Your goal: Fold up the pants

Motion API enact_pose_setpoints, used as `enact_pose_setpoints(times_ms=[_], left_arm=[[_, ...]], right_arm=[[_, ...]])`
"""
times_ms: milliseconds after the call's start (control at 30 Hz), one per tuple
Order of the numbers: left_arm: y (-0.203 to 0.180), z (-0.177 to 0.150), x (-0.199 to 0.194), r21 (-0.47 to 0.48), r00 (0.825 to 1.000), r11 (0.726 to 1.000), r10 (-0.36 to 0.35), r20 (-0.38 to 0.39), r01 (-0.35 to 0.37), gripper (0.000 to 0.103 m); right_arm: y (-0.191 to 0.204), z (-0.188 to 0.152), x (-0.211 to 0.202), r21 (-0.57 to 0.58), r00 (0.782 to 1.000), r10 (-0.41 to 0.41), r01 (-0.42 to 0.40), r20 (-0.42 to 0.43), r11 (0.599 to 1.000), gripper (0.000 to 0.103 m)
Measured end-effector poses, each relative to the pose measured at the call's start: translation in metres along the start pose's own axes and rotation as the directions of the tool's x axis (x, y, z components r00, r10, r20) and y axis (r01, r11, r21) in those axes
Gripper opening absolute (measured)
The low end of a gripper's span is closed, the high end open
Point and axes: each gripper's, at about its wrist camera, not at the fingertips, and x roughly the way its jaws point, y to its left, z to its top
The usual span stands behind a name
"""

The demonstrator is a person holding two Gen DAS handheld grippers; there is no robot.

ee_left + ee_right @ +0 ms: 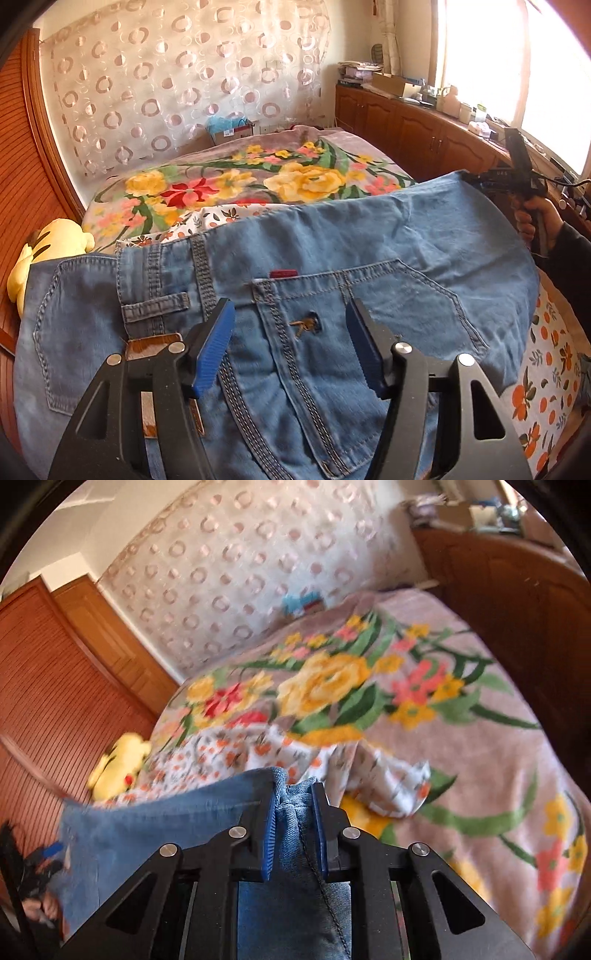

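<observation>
Bedroom setting: a bed [229,155] under a plush floral blanket [295,177], with a thinner orange-print sheet [546,369] at the near edge, wood cabinets along the window side and a circle-patterned curtain behind. Light blue denim pants [332,236] lie across the near part of the bed, seat side up, back pockets and belt loops showing.

Left gripper [291,332] hovers over the seat with its fingers spread and nothing between them; the ribbed blue pads clear the cloth on either side of a pocket seam. Right gripper [295,812] has its fingers pinching a bunched hem end of a leg, the denim gathered in pleats between the pads.

Judgement: the step in hand is carrying the leg end toward the waist. To do it well, the right should keep both layers together in the pinch and travel low, while the left pins the waistband so the seat does not drag. Denim is soft-washed, heavy-stitched and creases readily.
</observation>
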Motion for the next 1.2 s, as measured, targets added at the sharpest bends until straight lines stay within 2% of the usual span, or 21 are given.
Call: enact_pose_setpoints(times_ms=[67,133,167,300,500,667,800,867,1067,1133,1200], left_arm=[[0.003,0.001,0.002,-0.004,1.000,1.000,0.006,0.000,-0.006,0.064],[0.007,0.002,0.006,-0.011,1.000,1.000,0.019,0.001,-0.019,0.065],[0.009,0.003,0.007,-0.015,1.000,0.999,0.029,0.001,-0.029,0.066],[0.012,0.012,0.015,-0.024,1.000,1.000,0.008,-0.015,-0.008,0.068],[-0.008,0.042,0.035,0.044,0.999,0.998,-0.039,-0.019,0.040,0.068],[-0.008,0.059,0.070,0.080,0.999,0.997,0.001,-0.053,0.004,0.068],[0.003,0.056,0.100,0.067,0.993,0.998,0.027,-0.112,-0.020,0.068],[0.008,0.049,0.109,0.050,0.992,0.999,0.006,-0.124,0.000,0.068],[0.008,0.045,0.106,0.031,0.994,0.999,-0.007,-0.111,0.010,0.069],[0.006,0.045,0.103,0.028,0.993,1.000,0.000,-0.115,0.003,0.069],[0.003,0.045,0.096,0.027,0.994,1.000,0.010,-0.108,-0.007,0.069]], right_arm=[[0.004,0.004,0.005,-0.005,0.998,-0.061,0.061,0.015,0.998,0.019],[0.009,0.003,0.013,-0.023,0.994,-0.109,0.109,0.000,0.994,0.029],[0.011,0.001,0.014,-0.031,0.991,-0.133,0.133,-0.009,0.991,0.030],[0.017,-0.012,-0.004,-0.052,0.988,-0.153,0.153,0.003,0.987,0.034],[0.042,-0.047,-0.056,-0.118,0.987,-0.160,0.161,0.016,0.980,0.034],[0.053,-0.085,-0.092,-0.142,0.988,-0.157,0.157,0.009,0.977,0.034],[0.055,-0.106,-0.114,-0.132,0.985,-0.174,0.171,-0.006,0.976,0.034],[0.052,-0.114,-0.125,-0.103,0.985,-0.169,0.167,-0.013,0.980,0.034],[0.049,-0.126,-0.151,-0.069,0.985,-0.172,0.171,-0.007,0.983,0.036],[0.048,-0.131,-0.153,-0.058,0.987,-0.162,0.161,-0.019,0.985,0.046],[0.044,-0.133,-0.153,-0.039,0.988,-0.155,0.154,-0.025,0.987,0.048]])
